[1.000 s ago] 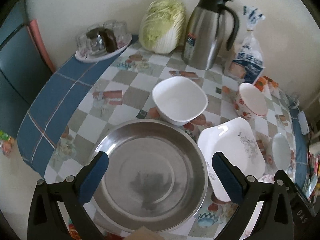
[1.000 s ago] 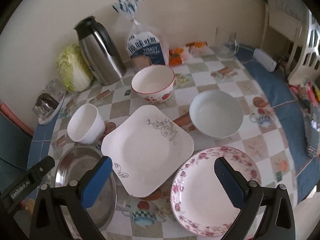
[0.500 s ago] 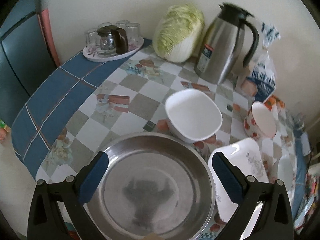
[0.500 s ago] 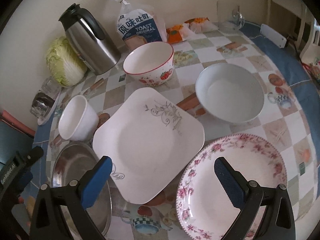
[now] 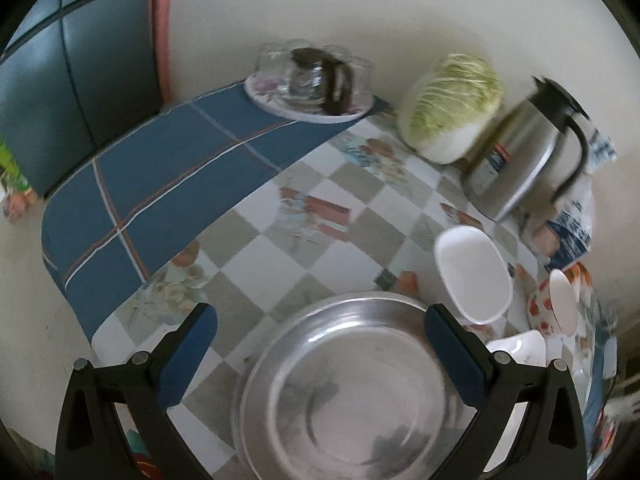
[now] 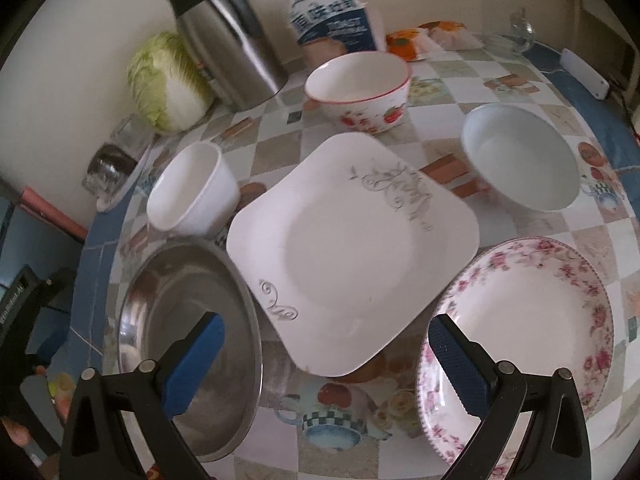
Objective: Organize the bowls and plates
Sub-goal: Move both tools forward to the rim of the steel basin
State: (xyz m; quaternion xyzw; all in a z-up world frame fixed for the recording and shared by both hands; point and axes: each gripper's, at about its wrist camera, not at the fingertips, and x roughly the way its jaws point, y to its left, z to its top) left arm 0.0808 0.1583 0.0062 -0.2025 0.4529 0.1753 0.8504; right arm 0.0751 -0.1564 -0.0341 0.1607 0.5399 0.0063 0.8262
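A: Left claw (image 5: 321, 334)?
B: Spread wide, empty, above the steel basin (image 5: 352, 388).
A: Right claw (image 6: 326, 354)?
B: Also apart; basin (image 6: 188, 320) under its left finger, square plate (image 6: 352, 248) ahead, floral plate (image 6: 528, 328) under its right.

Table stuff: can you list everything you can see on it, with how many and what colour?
Steel basin: 1, silver, near left edge.
Square plate: 1, white with grey scrolls, centre, its corner over the basin's rim.
Flowered plate: 1, white with pink flowers, near right.
Square bowl: 1, white, behind the basin.
Strawberry bowl: 1, white with red rim, at the back.
Plain bowl: 1, pale white, right.
Thermos jug: 1, steel and black, by the wall.
Cabbage: 1, green-white, left of the jug.
Toast bag: 1, blue-white, by the wall.
Glasses tray: 1, glasses clear, count unclear, far left.
Left gripper: black, blue pads, open.
Right gripper: same, open.
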